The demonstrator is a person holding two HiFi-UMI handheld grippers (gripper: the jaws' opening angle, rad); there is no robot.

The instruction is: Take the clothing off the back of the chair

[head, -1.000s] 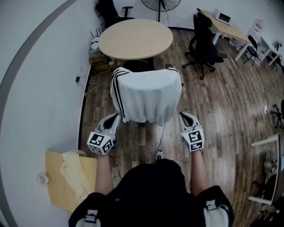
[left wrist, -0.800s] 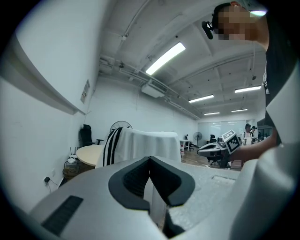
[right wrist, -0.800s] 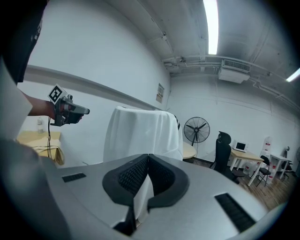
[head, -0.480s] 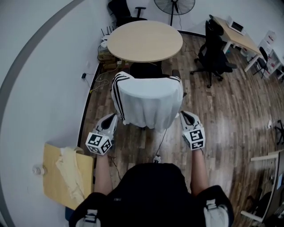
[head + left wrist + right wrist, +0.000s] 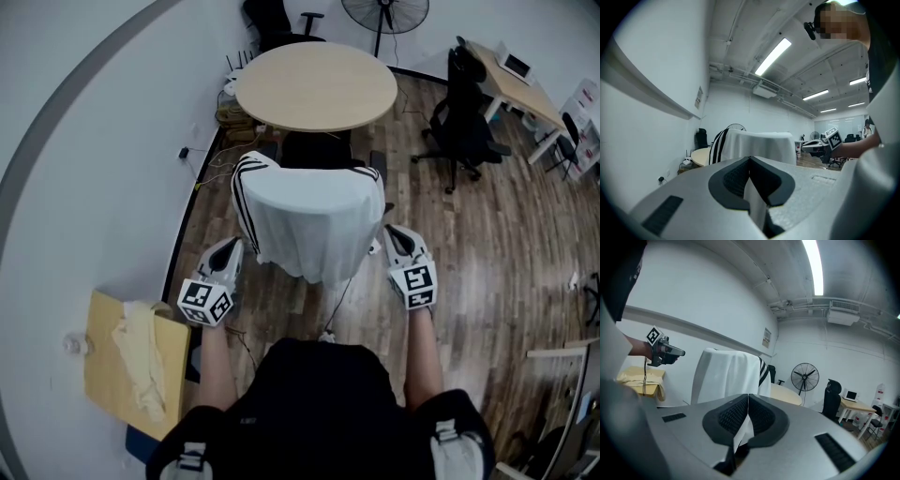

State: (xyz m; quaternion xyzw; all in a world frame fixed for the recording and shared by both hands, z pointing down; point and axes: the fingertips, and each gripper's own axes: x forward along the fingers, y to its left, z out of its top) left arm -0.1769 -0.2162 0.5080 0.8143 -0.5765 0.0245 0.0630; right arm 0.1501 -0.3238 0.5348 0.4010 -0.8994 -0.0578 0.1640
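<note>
A white garment with black stripes [image 5: 309,220] hangs over the back of a black chair [image 5: 314,148], just in front of me. My left gripper [image 5: 231,246] is shut and empty, a little off the garment's left edge. On the other side my right gripper [image 5: 392,230] is also shut and empty, close by the garment's right edge. In the left gripper view the garment [image 5: 754,145] stands beyond the closed left gripper [image 5: 750,159]. The right gripper view shows the garment [image 5: 724,376] ahead of the right gripper [image 5: 748,397], and further off the left gripper [image 5: 670,351].
A round wooden table [image 5: 317,86] stands right behind the chair. A black office chair [image 5: 464,122], a desk [image 5: 511,75] and a fan [image 5: 384,11] are at the back right. A cardboard box with yellow cloth [image 5: 131,361] sits by the left wall. Cables lie on the floor.
Both grippers have moved forward along the sides of the chair, the right one further. Both stay shut, and the garment has not moved.
</note>
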